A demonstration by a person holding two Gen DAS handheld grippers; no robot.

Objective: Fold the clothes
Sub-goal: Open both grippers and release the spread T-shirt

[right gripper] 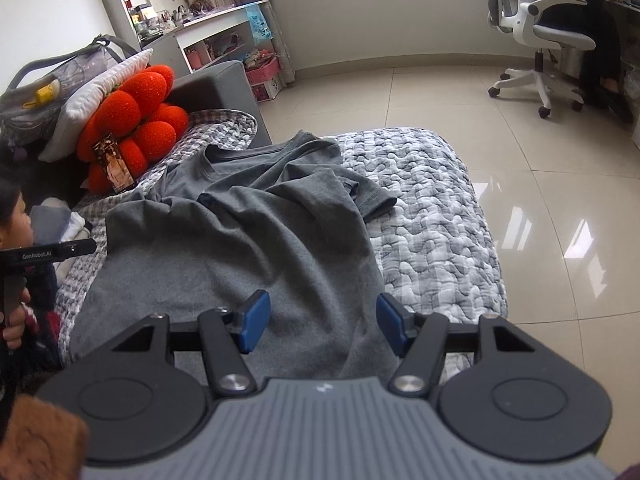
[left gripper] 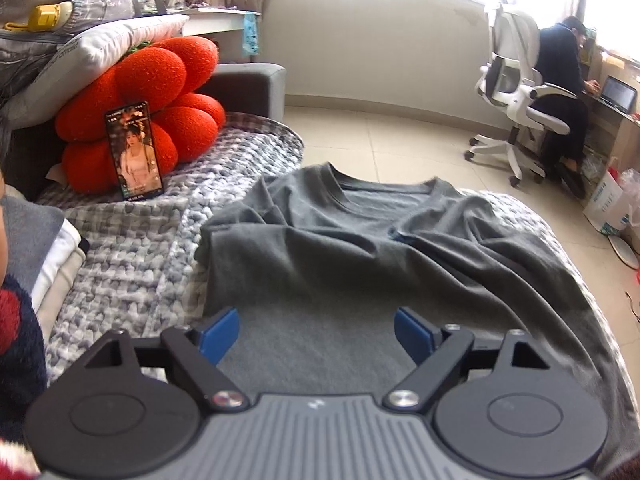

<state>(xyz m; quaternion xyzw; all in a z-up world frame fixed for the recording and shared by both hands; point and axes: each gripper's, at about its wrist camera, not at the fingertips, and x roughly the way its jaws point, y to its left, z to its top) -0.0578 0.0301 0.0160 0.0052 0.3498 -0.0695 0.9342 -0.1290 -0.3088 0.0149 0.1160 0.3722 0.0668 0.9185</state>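
Note:
A grey T-shirt [left gripper: 360, 256] lies spread and wrinkled on a grey-white quilted cover [left gripper: 132, 248], collar at the far end. My left gripper [left gripper: 316, 336] hovers over the shirt's near hem, its blue pads wide apart with only cloth below them. In the right wrist view the same T-shirt [right gripper: 248, 240] has one sleeve [right gripper: 372, 198] lying out to the right. My right gripper [right gripper: 318, 326] stands open above the shirt's near right edge, nothing pinched between its pads. The left gripper's handle [right gripper: 48, 256] shows at the left edge.
A red flower cushion [left gripper: 156, 108] with a phone [left gripper: 134, 152] leaning on it sits at the far left, under a pillow and bags. Folded clothes [left gripper: 56, 264] lie at the left. Tiled floor [right gripper: 540, 184] runs right of the bed; a person sits in a white office chair [left gripper: 516, 100].

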